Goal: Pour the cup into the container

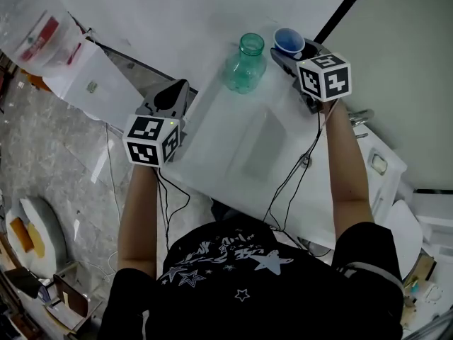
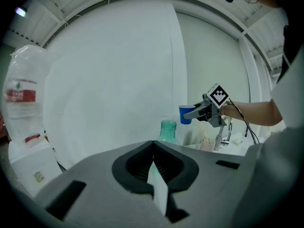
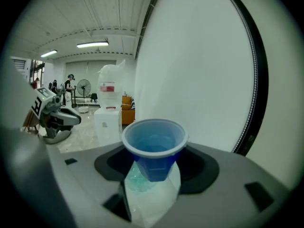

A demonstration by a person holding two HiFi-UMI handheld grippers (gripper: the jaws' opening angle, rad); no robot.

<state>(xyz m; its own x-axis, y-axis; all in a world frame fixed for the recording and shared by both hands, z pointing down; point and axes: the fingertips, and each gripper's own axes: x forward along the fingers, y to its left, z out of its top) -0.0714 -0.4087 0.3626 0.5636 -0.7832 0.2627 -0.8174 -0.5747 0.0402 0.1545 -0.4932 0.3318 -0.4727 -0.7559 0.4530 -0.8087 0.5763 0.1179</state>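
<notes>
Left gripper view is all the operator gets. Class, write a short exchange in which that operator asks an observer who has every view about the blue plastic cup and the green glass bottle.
Operator: Is there anything in the blue plastic cup?
Observer: Yes. The right gripper view looks down into the blue plastic cup, and clear liquid seems to fill its lower part.
Operator: Is it over the green glass bottle's mouth?
Observer: Not in the head view. The cup, upright in the right gripper, sits to the right of the green glass bottle, whose mouth is uncovered.
</notes>
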